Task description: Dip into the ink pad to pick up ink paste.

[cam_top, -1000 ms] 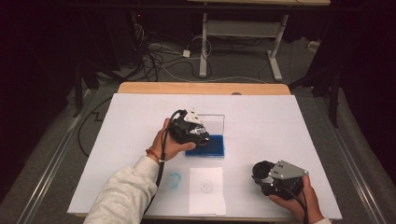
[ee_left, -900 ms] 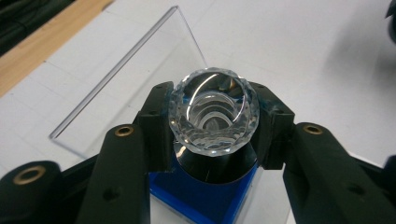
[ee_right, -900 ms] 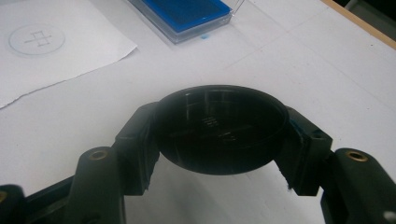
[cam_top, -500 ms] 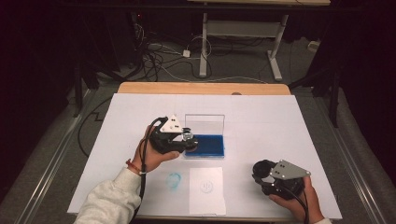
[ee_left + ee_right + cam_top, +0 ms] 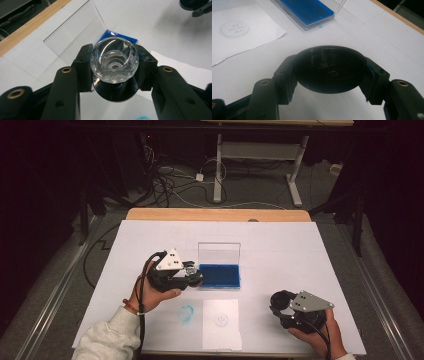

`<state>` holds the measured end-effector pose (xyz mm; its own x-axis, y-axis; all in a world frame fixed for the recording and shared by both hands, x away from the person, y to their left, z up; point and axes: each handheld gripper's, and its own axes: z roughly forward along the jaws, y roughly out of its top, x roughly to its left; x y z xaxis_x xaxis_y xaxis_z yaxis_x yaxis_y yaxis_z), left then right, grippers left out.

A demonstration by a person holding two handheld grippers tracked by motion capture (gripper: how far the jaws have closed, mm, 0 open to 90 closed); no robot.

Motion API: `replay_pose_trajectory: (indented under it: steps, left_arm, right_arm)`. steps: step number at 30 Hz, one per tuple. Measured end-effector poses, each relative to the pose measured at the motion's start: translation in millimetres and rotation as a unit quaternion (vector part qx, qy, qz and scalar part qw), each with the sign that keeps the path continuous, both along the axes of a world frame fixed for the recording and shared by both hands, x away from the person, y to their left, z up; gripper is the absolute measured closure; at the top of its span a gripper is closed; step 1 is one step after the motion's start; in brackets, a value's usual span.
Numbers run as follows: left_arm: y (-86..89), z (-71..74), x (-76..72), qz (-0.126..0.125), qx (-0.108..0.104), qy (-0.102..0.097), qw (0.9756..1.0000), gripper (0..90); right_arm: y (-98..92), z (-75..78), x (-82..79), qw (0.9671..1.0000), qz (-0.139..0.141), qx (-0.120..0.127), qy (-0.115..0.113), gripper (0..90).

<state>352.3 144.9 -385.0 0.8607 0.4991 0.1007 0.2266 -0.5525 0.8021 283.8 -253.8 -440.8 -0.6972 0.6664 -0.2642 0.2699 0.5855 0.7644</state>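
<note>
My left gripper (image 5: pixel 190 275) hovers just left of the blue ink pad (image 5: pixel 219 275), shut on a clear faceted stamp (image 5: pixel 113 60) with a round black base. In the left gripper view both pads press the stamp's sides, and the ink pad (image 5: pixel 108 34) lies beyond with its clear lid (image 5: pixel 75 35) standing open. My right gripper (image 5: pixel 281 303) sits near the table's front right, shut on a round black cap (image 5: pixel 329 68). A white paper (image 5: pixel 221 322) bearing a faint round print lies in front of the ink pad.
A blue ink smudge (image 5: pixel 186 313) marks the white table cover left of the paper. The wooden table edge (image 5: pixel 215 215) runs along the back. Beyond it are cables and table legs on the floor.
My left gripper has moved left with the stamp, from over the ink pad's left end to beside it. The right gripper has stayed put.
</note>
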Motion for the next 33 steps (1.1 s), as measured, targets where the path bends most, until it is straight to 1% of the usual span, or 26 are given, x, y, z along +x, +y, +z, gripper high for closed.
replay_pose_trajectory:
  steps: [2,4,5,6,7,9,11,14,15,17,19,21,22,24,27,28,31,33]
  left_arm:
    - [1.3,-0.5,-1.6,0.004,-0.001,-0.004,1.0,54.5]
    - [3.4,-0.7,-3.4,0.005,-0.006,-0.004,1.0,54.5]
    - [4.2,-0.7,-4.4,0.008,-0.007,-0.005,0.9999,54.5]
    - [5.1,-0.6,-5.3,0.01,-0.011,-0.003,0.9999,54.5]
    - [6.0,-0.3,-6.3,0.006,-0.012,0.003,0.9999,54.5]
    - [6.0,0.5,-10.0,0.005,-0.007,-0.002,1.0,54.5]
    - [6.5,1.3,-13.2,-0.003,-0.008,-0.002,1.0,54.5]
    - [6.7,1.4,-17.3,-0.008,-0.006,-0.002,1.0,54.5]
    - [6.7,1.0,-19.0,-0.006,-0.006,-0.002,1.0,54.5]
    - [7.0,0.4,-21.4,-0.009,-0.002,0.0,1.0,54.5]
    - [8.1,0.1,-23.5,-0.007,-0.001,-0.002,1.0,54.5]
    - [9.6,-1.0,-24.7,-0.006,-0.005,0.002,1.0,54.4]
    - [9.9,-1.8,-25.8,-0.005,-0.002,0.004,1.0,54.5]
    - [9.9,-3.7,-27.3,-0.003,0.005,0.001,1.0,54.5]
    - [10.5,-6.9,-28.7,-0.006,0.005,0.01,0.9999,54.4]
    - [10.1,-7.4,-29.8,-0.005,0.009,0.007,0.9999,54.4]
    - [9.9,-8.0,-33.1,-0.008,0.007,0.009,0.9999,54.5]
    - [9.5,-7.9,-34.8,-0.01,0.013,0.005,0.9998,54.5]
  right_arm:
    - [0.8,0.0,1.3,1.0,0.0,0.001,0.0,38.2]
    - [1.8,-0.4,2.3,1.0,-0.001,0.002,0.003,38.1]
    - [2.1,-0.5,2.9,1.0,0.003,0.0,0.002,38.1]
    - [2.8,-0.5,2.9,1.0,0.003,0.0,0.003,38.1]
    - [3.5,-0.4,3.2,1.0,0.004,0.001,0.002,38.1]
    - [3.9,-0.4,3.4,1.0,0.006,0.0,0.002,38.1]
    - [3.4,-0.4,3.5,1.0,0.004,0.001,0.003,38.1]
    - [2.8,0.8,3.8,1.0,0.006,0.001,0.0,38.1]
    - [3.2,1.1,3.5,1.0,0.003,0.003,0.001,38.1]
    - [3.5,1.5,4.2,1.0,0.007,0.001,-0.002,38.1]
    - [4.1,1.8,4.3,1.0,0.007,0.001,-0.001,38.2]
    - [5.3,2.3,3.8,1.0,0.008,0.003,-0.002,38.1]
    - [5.7,2.9,3.3,0.9999,0.009,0.002,-0.004,38.2]
    - [5.8,3.8,2.3,0.9999,0.012,0.004,-0.006,38.2]
    - [5.5,4.5,1.7,0.9999,0.011,0.007,-0.006,38.2]
    - [5.3,4.6,1.9,0.9999,0.011,0.007,-0.006,38.2]
    - [5.3,4.9,2.0,0.9999,0.007,0.009,-0.006,38.2]
    - [5.5,4.5,2.5,0.9999,0.012,0.007,-0.007,38.2]
